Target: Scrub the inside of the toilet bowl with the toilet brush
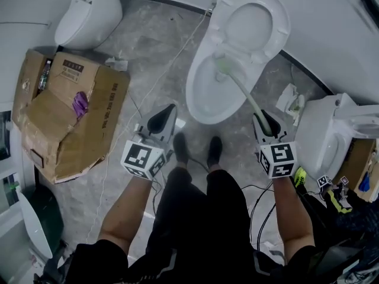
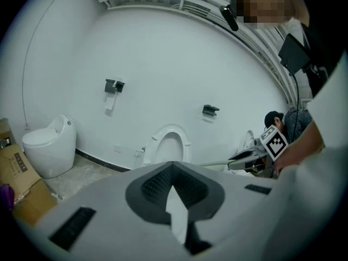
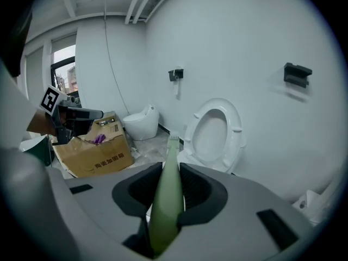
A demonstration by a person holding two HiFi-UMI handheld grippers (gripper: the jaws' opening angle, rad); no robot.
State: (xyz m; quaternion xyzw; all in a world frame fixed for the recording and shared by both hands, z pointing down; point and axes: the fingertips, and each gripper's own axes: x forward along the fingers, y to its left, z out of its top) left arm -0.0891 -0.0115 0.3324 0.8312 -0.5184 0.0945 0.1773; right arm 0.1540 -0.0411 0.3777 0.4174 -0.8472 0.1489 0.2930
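Brown cardboard box on the floor left of the white ceramic toilet, left hand-held gripper closed, empty, near its bowl, pale green plastic toilet brush head inside the bowl, handle clamped by right hand-held gripper.

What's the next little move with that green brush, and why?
Probably push the toilet brush lower and sweep it round the toilet bowl wall. The right tongs are shut on its handle, the seat is up, and the bristle head sits high near the bowl's back rim, so most of the inside looks unreached.
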